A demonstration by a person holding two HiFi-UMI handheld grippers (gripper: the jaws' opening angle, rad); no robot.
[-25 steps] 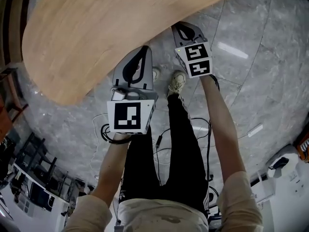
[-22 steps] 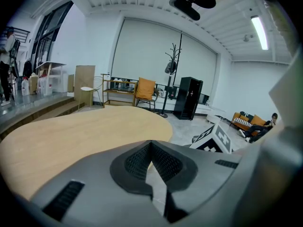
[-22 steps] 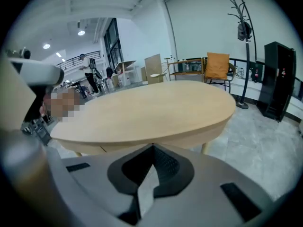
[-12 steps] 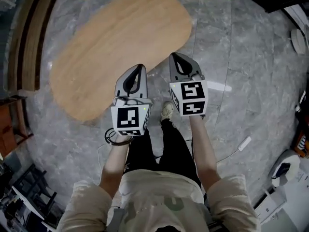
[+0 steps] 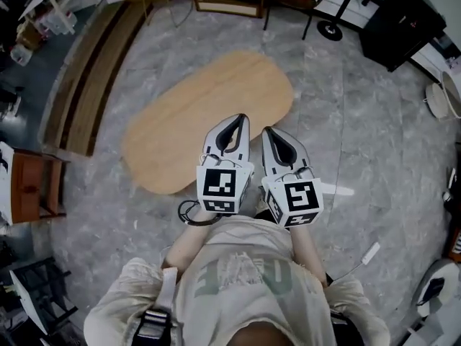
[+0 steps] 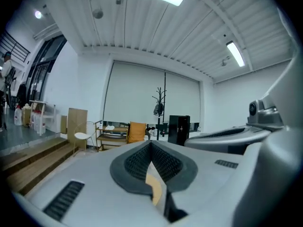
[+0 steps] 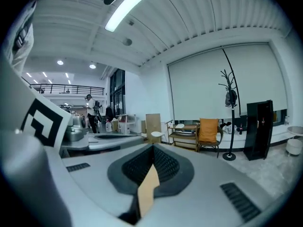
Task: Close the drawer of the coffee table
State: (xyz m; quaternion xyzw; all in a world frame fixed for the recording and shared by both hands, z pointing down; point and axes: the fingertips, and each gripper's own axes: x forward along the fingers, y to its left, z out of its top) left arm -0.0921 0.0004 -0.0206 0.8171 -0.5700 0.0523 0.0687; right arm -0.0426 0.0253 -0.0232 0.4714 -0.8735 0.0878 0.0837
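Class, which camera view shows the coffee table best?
The head view: the coffee table shows from above, its oval wooden top almost whole. Both gripper views look across the room; each shows at most a thin tan sliver.

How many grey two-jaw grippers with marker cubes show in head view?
2: left gripper at centre, overlapping the oval wooden table; right gripper just beside it.

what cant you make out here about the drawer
- Drawer, open or closed: head view, hidden under the oval light wooden coffee table top.
- Tan sliver below the shut jaws of the left hand-held gripper and right hand-held gripper: gripper views, too narrow to name.
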